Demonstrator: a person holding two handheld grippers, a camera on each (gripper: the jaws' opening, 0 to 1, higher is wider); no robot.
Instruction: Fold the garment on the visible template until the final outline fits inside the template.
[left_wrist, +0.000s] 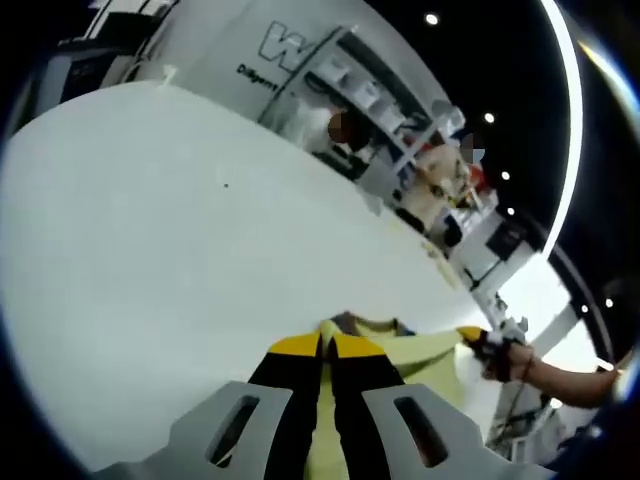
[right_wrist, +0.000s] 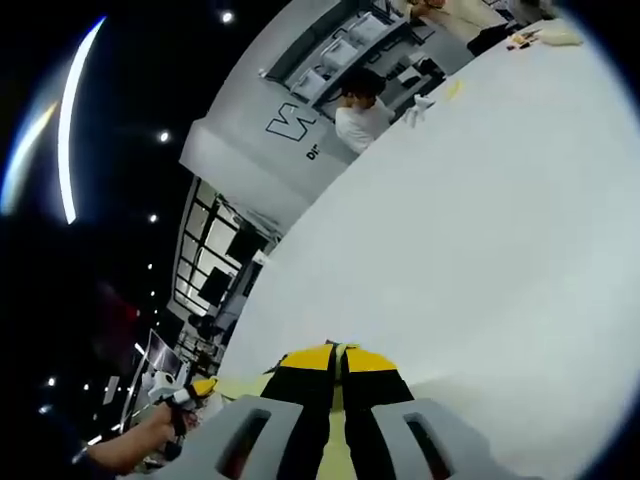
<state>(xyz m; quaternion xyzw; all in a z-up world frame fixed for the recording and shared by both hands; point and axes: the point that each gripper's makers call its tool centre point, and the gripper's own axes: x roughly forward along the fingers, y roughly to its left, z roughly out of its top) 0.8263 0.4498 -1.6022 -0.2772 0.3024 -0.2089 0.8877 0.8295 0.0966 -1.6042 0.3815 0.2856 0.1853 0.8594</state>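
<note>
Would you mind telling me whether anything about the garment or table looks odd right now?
Nothing stands out. The pale yellow garment hangs pinched between both claws, left claw and right claw, above the white table. No template is visible.

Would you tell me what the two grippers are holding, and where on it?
Both the left gripper and right gripper pinch the pale yellow garment along its top edge.

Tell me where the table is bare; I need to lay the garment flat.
Bare white table spreads from the garment out to the far edge by the shelves; the right gripper view shows the same open table. It is crowded near the left gripper and right gripper, both pinching the garment.
</note>
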